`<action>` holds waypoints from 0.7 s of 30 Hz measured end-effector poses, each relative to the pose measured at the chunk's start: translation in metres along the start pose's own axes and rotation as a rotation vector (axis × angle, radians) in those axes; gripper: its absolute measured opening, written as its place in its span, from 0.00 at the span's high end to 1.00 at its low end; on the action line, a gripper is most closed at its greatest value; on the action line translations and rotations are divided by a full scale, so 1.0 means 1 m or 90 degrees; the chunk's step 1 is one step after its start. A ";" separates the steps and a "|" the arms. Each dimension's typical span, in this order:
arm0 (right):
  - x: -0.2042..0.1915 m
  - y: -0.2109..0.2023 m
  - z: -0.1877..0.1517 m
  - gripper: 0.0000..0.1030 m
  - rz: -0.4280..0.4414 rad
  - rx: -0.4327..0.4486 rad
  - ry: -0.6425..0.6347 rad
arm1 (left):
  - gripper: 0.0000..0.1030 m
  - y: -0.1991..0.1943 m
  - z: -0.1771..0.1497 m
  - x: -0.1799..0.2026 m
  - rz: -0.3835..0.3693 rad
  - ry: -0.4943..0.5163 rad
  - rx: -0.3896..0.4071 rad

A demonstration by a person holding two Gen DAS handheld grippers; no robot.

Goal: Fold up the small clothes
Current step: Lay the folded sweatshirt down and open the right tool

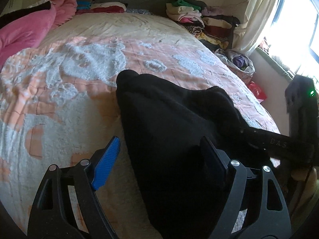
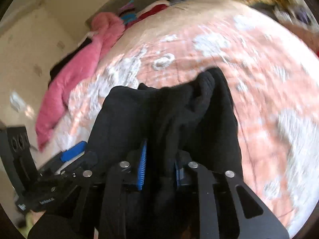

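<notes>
Bed (image 1: pixel 83 63) with peach-white cover. Black fleecy garment (image 1: pixel 169 131), bunched, long axis running away toward the headboard, lifted above the cover. Right hand-held gripper (image 2: pixel 159 169) clamped on its near end; left hand-held gripper (image 1: pixel 159 159) spread wide, cloth between.

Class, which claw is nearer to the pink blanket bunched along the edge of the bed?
Left. The left claw sits on the side toward the pink blanket; the right claw, clamping the black garment, is farther across the bed.
</notes>
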State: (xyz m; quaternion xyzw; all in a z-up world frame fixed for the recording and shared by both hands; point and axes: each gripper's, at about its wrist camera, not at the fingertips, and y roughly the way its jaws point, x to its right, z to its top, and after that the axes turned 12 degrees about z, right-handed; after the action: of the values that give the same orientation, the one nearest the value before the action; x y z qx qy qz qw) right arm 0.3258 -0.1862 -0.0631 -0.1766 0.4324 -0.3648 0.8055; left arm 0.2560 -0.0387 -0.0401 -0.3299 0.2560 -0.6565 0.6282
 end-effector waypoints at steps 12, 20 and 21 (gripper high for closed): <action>0.018 -0.006 0.013 0.82 -0.064 -0.014 -0.113 | 0.25 -0.009 -0.012 0.039 -0.012 0.075 -0.004; 0.031 -0.015 -0.006 0.74 -0.053 0.034 -0.069 | 0.24 -0.009 -0.016 0.043 -0.003 0.089 0.000; 0.028 -0.019 -0.008 0.72 -0.058 0.037 -0.072 | 0.24 -0.009 -0.016 0.042 -0.003 0.086 -0.002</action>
State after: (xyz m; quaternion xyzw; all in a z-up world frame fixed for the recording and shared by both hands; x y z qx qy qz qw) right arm 0.3215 -0.2193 -0.0719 -0.1928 0.3672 -0.4029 0.8159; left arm 0.2387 -0.0810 -0.0390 -0.2861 0.2978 -0.6787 0.6073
